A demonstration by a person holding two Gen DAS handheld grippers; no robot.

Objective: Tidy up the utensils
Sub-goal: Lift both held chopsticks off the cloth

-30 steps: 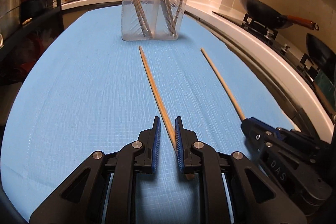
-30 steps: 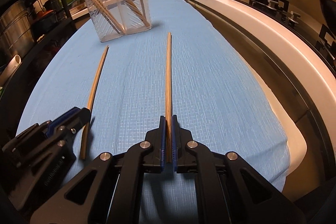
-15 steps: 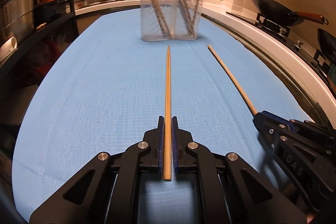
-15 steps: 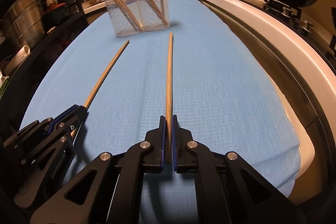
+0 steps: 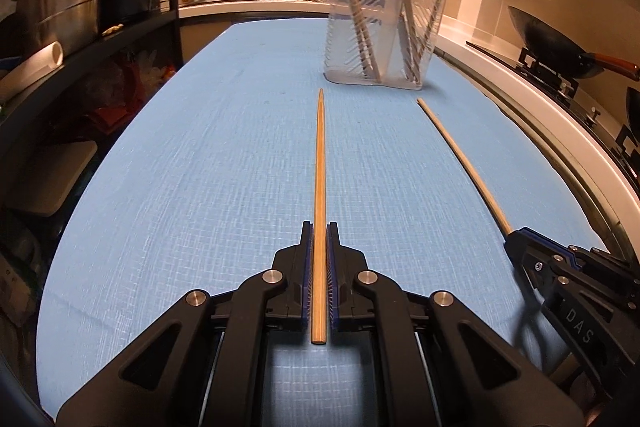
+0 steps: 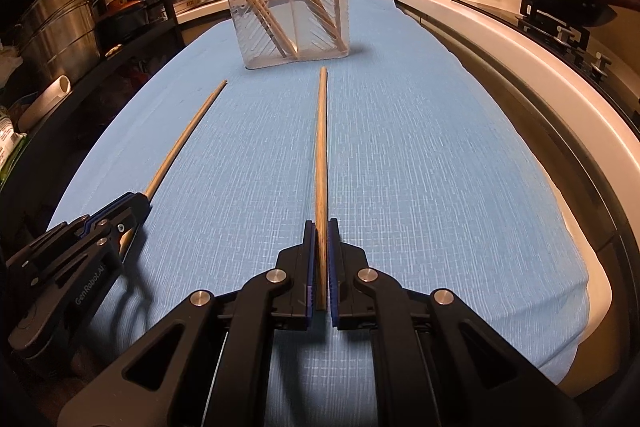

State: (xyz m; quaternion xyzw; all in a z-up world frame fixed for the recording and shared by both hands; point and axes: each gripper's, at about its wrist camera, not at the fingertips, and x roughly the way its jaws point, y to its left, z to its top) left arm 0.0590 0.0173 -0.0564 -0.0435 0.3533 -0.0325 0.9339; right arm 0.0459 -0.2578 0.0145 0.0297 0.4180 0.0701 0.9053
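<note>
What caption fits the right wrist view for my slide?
Right hand-held gripper clamps a chopstick aimed at the clear holder; left hand-held gripper grips another.

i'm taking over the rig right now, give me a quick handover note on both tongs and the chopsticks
Left tongs: shut on a chopstick, which points forward over the blue cloth.
Right tongs: shut on a second chopstick, aimed the same way.
The clear holder stands upright at the far end of the cloth, ahead of both tips and apart from them.
Done: several chopsticks already lean inside the holder; both loose ones are gripped.
Left: carry each chopstick to the holder, drop it in tip first, open the tongs. No other loose chopsticks show on the cloth.
</note>
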